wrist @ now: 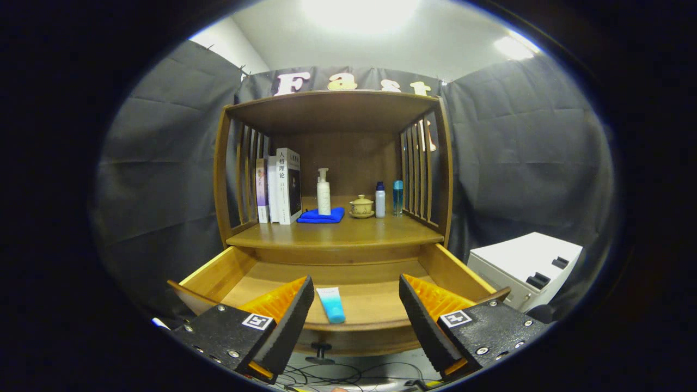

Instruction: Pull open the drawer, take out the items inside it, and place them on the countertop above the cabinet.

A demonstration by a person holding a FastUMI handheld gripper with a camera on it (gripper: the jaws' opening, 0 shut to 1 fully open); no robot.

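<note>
Here the wooden drawer (228, 275) stands pulled well out from the cabinet, its small dark knob (320, 354) showing below the front edge. A light-blue tube (331, 305) lies on the drawer floor close to the front wall, cap end toward the gripper (356, 313). The gripper hovers in front of the drawer with its fingers spread wide, holding nothing, and the tube sits in the gap between them, nearer the left finger. Up on the worktop (348, 233) stand several books (280, 186), a white pump bottle (323, 193) on a folded blue cloth (322, 216), a small lidded teacup (361, 207) and two little bottles (389, 198).
</note>
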